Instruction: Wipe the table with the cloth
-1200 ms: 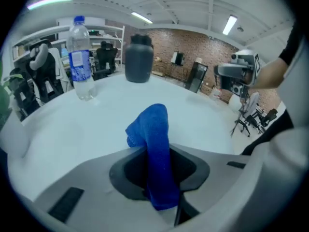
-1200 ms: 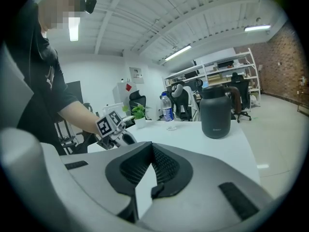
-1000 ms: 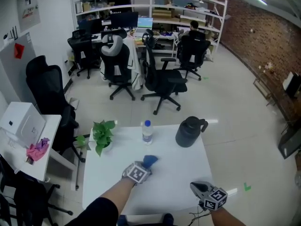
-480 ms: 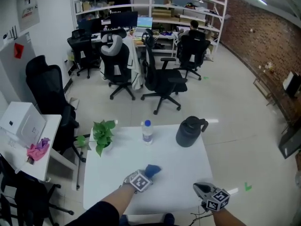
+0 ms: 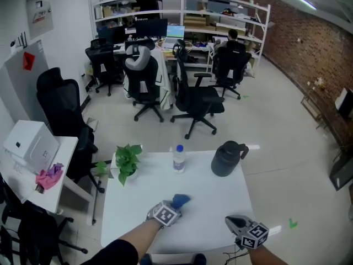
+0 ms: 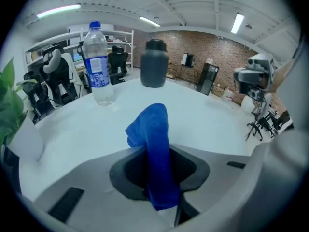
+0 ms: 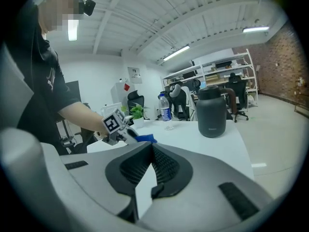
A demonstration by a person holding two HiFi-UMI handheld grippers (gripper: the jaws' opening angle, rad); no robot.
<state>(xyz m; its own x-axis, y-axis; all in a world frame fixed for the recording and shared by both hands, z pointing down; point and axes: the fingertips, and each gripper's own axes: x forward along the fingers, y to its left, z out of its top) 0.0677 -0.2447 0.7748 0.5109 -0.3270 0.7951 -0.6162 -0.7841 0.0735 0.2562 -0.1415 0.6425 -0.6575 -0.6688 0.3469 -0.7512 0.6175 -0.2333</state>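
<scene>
A blue cloth [image 5: 180,200] lies pinched in my left gripper [image 5: 164,214] over the near middle of the white table [image 5: 220,195]. In the left gripper view the cloth [image 6: 152,124] sticks out forward from between the jaws of the left gripper [image 6: 155,151], its front end folded over just above the tabletop [image 6: 203,115]. My right gripper [image 5: 245,232] hovers off the table's near right corner, jaw tips together and nothing between them. In the right gripper view its own jaws [image 7: 149,146] meet at the tip, and the left gripper [image 7: 116,127] with the cloth [image 7: 145,138] shows beyond.
At the far side of the table stand a potted plant [image 5: 127,160] on the left, a water bottle [image 5: 178,159] in the middle and a dark jug [image 5: 226,159] on the right. A side desk [image 5: 41,167] with a white box stands to the left. Office chairs [image 5: 196,98] stand beyond.
My left gripper has drawn the cloth a little toward the table's near edge. The right gripper has hardly moved.
</scene>
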